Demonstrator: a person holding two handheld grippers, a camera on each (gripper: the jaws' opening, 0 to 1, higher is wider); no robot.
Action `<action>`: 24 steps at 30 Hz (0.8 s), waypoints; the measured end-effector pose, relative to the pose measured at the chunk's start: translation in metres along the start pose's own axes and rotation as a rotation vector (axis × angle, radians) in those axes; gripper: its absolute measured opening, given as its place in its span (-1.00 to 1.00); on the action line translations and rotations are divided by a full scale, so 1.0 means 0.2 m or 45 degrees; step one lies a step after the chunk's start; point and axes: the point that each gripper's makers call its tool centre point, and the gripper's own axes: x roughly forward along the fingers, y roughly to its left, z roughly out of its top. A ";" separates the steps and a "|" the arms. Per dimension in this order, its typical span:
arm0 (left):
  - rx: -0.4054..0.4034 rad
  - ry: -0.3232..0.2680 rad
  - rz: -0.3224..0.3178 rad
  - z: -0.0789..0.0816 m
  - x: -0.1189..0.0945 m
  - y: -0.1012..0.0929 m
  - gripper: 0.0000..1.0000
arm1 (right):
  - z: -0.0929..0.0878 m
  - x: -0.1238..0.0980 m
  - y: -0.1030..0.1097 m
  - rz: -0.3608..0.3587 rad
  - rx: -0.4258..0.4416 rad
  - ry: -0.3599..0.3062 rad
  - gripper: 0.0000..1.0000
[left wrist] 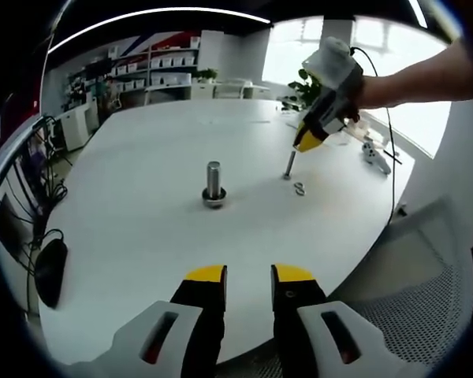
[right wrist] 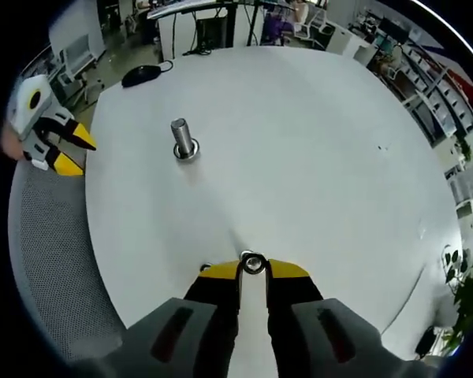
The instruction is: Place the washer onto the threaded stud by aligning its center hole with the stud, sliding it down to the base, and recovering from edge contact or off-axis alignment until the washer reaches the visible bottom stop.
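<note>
On the white round table (left wrist: 142, 236) stands a thick threaded stud (left wrist: 214, 179) with a ring at its base, also seen as the stud (right wrist: 181, 135). Farther right rises a thinner stud (left wrist: 288, 164). My right gripper (left wrist: 307, 142) hangs right above its top, held by a person's arm. In the right gripper view the right gripper (right wrist: 253, 269) is shut on a small silver washer (right wrist: 253, 262), which looks down onto that stud's top. My left gripper (left wrist: 248, 276) stands open over the near table edge, empty; it also appears as the left gripper (right wrist: 76, 151).
Loose washers (left wrist: 299, 189) lie on the table beside the thin stud. A black mouse (left wrist: 50, 272) sits at the table's left edge. A grey mesh chair (left wrist: 414, 315) stands by the near right edge. Shelves and desks line the room behind.
</note>
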 end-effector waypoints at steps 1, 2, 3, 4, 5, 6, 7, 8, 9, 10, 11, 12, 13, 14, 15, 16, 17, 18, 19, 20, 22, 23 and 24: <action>0.000 0.000 0.000 0.00 0.00 0.00 -0.60 | 0.00 0.00 0.00 -0.003 -0.003 0.002 -0.73; 0.002 -0.001 0.001 0.00 0.00 0.00 -0.60 | 0.00 0.01 0.00 -0.003 -0.004 0.003 -0.73; 0.000 -0.002 0.000 0.00 0.00 0.00 -0.60 | 0.01 0.01 0.00 0.001 0.001 0.005 -0.73; -0.001 0.000 -0.001 0.00 0.00 0.00 -0.60 | 0.01 0.01 0.00 0.001 0.000 0.007 -0.73; 0.000 -0.001 0.000 0.00 0.00 0.00 -0.60 | 0.00 0.02 0.00 -0.002 -0.004 0.013 -0.73; 0.000 -0.003 -0.002 0.00 0.00 0.00 -0.60 | 0.00 0.02 0.00 -0.002 -0.003 0.019 -0.73; 0.000 -0.005 -0.003 0.00 0.00 0.00 -0.60 | -0.01 0.03 0.00 -0.002 0.001 0.027 -0.73; 0.000 -0.004 -0.003 0.00 0.00 0.00 -0.60 | -0.01 0.03 0.00 -0.005 -0.001 0.032 -0.73; 0.000 -0.004 -0.004 0.00 0.00 0.00 -0.60 | -0.02 0.03 0.00 -0.010 -0.023 0.046 -0.73; 0.002 -0.005 -0.003 0.00 0.00 0.00 -0.60 | -0.02 0.04 0.00 -0.011 -0.029 0.049 -0.73; 0.002 -0.005 -0.003 0.00 0.00 0.00 -0.60 | -0.02 0.04 0.00 -0.006 -0.026 0.051 -0.73; 0.002 -0.006 -0.003 0.01 0.00 0.00 -0.60 | -0.02 0.04 0.00 -0.005 -0.028 0.052 -0.73; 0.001 -0.007 -0.002 0.01 0.00 0.00 -0.60 | -0.03 0.04 -0.01 -0.005 -0.028 0.055 -0.73; 0.001 -0.007 -0.001 0.01 0.00 0.00 -0.60 | -0.03 0.04 0.00 -0.004 -0.027 0.059 -0.73; 0.000 -0.009 -0.001 0.01 0.00 0.00 -0.60 | -0.03 0.04 -0.01 -0.003 -0.028 0.059 -0.73; 0.001 -0.009 -0.001 0.01 0.00 0.00 -0.60 | -0.03 0.06 -0.02 -0.001 -0.028 0.063 -0.73; 0.000 -0.007 -0.002 0.01 0.00 0.00 -0.60 | -0.03 0.06 -0.02 0.000 -0.028 0.069 -0.73; -0.001 -0.006 -0.002 0.00 0.00 0.00 -0.60 | -0.03 0.07 -0.02 0.004 -0.030 0.071 -0.73; -0.007 -0.006 -0.006 0.00 0.00 0.00 -0.59 | -0.03 0.07 -0.02 0.006 -0.031 0.075 -0.73; -0.008 -0.008 -0.006 0.01 0.00 0.00 -0.59 | -0.03 0.08 -0.02 0.010 -0.031 0.082 -0.73; -0.006 -0.004 -0.003 0.00 0.00 0.00 -0.59 | -0.04 0.10 -0.02 0.015 -0.034 0.091 -0.73; -0.004 -0.002 -0.003 0.00 0.00 0.00 -0.59 | -0.04 0.11 -0.02 0.019 -0.032 0.095 -0.73; -0.001 -0.001 -0.002 0.00 0.00 0.00 -0.59 | -0.05 0.12 -0.02 0.024 -0.031 0.101 -0.73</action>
